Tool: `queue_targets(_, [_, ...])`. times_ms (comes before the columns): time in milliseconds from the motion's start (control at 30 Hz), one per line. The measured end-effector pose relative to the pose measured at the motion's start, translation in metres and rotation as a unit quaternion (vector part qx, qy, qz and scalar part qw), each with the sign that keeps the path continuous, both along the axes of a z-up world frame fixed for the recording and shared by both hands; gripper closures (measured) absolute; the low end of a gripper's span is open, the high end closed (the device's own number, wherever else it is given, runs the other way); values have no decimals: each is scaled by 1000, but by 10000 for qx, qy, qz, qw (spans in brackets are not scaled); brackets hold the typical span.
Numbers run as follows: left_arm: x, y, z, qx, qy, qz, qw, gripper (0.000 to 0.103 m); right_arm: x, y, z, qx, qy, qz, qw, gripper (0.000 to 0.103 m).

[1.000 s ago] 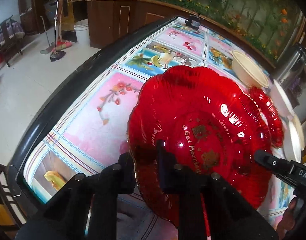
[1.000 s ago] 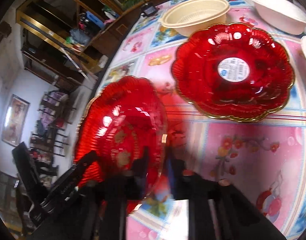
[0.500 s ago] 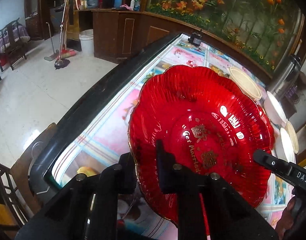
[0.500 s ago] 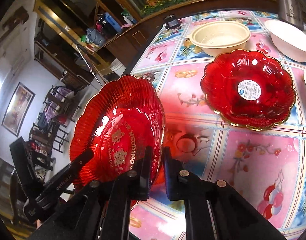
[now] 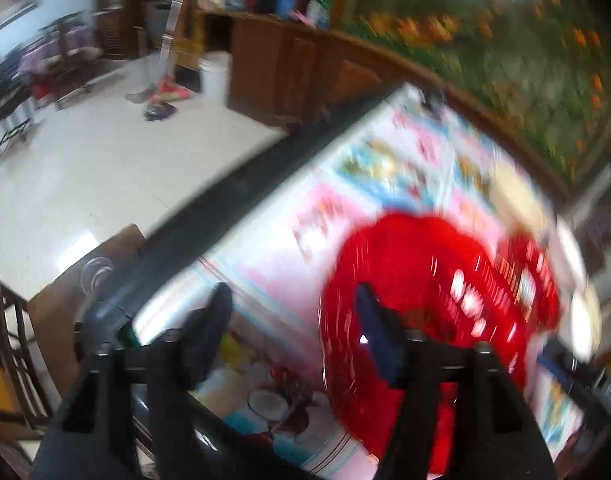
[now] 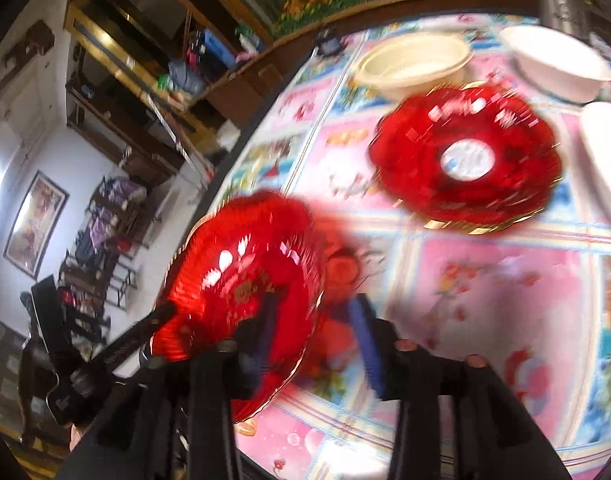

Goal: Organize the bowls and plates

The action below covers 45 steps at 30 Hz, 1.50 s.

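Both grippers' fingers spread; red plate (image 6: 245, 264) between

A pale tiled floor (image 5: 85, 168) spreads beside wooden cabinets (image 5: 281, 68); a framed picture (image 6: 35, 224) hangs beyond them.

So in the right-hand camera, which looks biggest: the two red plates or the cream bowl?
1. Near red plate and far red plate: alike; nearness and blur leave it unsure.
2. Cream bowl: smallest, though farthest.
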State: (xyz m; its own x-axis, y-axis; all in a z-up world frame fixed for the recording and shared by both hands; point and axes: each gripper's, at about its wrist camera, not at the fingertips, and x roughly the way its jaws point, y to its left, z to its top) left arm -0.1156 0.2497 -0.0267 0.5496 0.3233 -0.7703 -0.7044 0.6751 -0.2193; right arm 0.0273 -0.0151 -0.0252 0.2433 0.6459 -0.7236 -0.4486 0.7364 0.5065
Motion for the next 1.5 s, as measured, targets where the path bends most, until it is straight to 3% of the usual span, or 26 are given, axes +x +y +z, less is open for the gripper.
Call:
queue_targets(67, [1,-1,14,-9,-259,6,9997,33,7,-21,6,182,-36,-329,9993,44])
queue_targets(267, [44,-51,54,143,-671,-954,9931,27,33,-77,10,622,135,-1222,9905,38])
queue_targets(400, [97,-93,60,92,-546,-1729,9834,26,49,-99,7,827,368,-1504,9845,38])
queue_targets(500, [131,-115,55,-80,-320,-2025,9787,26,56,-110,3,974,500,-1605,9809,38])
queue_targets(767, [199,-144,18,-393,431,-2108,9758,26,86,-122,-8,1128,740,-1783,9747,38])
queue_targets(967, [222,-148,-10,-765,843,-2049,9721,26,106,-119,-17,1096,833,-1817,9737,38])
queue_targets(1200, [236,-156,-26,-773,1134,-2084,9684,26,120,-109,-30,912,995,-1841,9736,39])
queue_targets(1300, [240,-158,-29,-576,1236,-2099,9682,27,125,-105,-38,762,1116,-1860,9732,44])
queue_targets(1333, [240,-159,-29,-548,1236,-2114,9680,30,126,-103,-43,726,1183,-1856,9728,53])
queue_targets(1367, [240,-160,-30,-531,1247,-2137,9675,46,127,-103,-44,707,1200,-1847,9729,66])
queue_targets(1400, [241,-160,-32,-467,1374,-2127,9663,55,127,-102,-46,615,1191,-1849,9736,72])
queue_targets(1433, [242,-159,-33,-433,1437,-2112,9658,58,126,-101,-48,529,1171,-1867,9740,87])
queue_targets(1467, [242,-159,-34,-379,1474,-2098,9658,65,126,-101,-49,460,1172,-1858,9745,93])
queue_targets(1500, [242,-159,-34,-286,1513,-2089,9657,75,127,-99,-51,449,1211,-1816,9748,93])
